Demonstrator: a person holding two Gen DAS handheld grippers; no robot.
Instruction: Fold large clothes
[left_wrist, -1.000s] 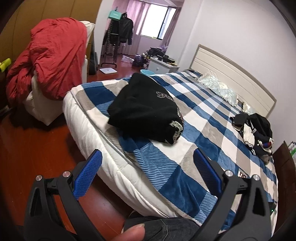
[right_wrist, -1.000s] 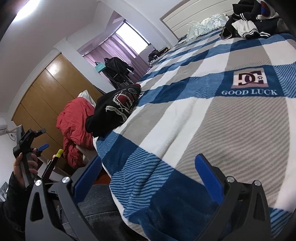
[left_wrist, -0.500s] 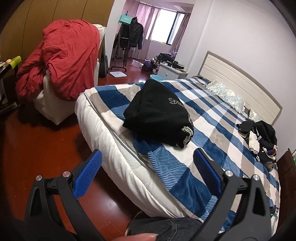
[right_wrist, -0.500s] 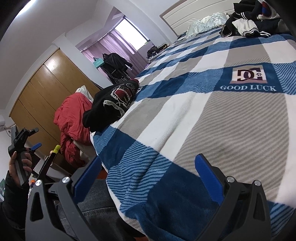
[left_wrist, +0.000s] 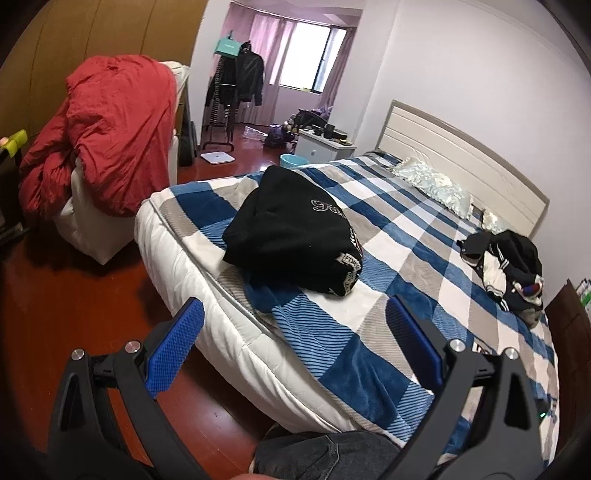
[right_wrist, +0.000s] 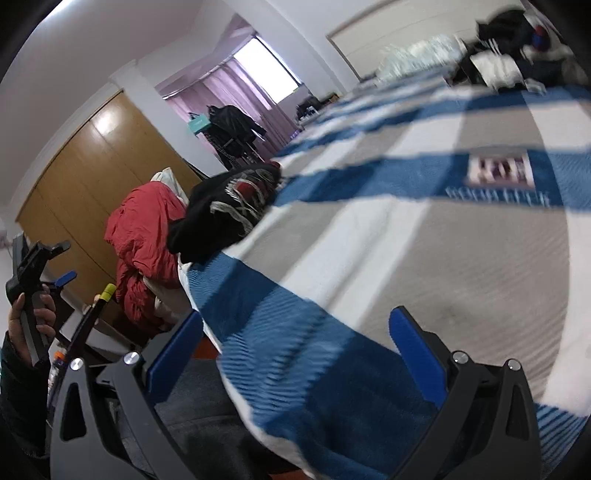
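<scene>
Black garment (left_wrist: 291, 236) folded on plaid bed (left_wrist: 406, 258), both claws spread, empty.

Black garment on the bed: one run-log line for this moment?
left gripper open, empty | right gripper open, empty | black garment bundled on bed, untouched

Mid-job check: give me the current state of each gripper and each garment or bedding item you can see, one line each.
Left gripper: open, empty, off the bed's corner.
Right gripper: open, empty, low over the blanket.
Black sweatshirt: folded bundle near the bed's foot.
Clothes pile: crumpled, unfolded, on the far side.
Blanket: spread flat on the bed.
Red quilt: heaped beside the bed.
Pillow: lying at the headboard.
</scene>
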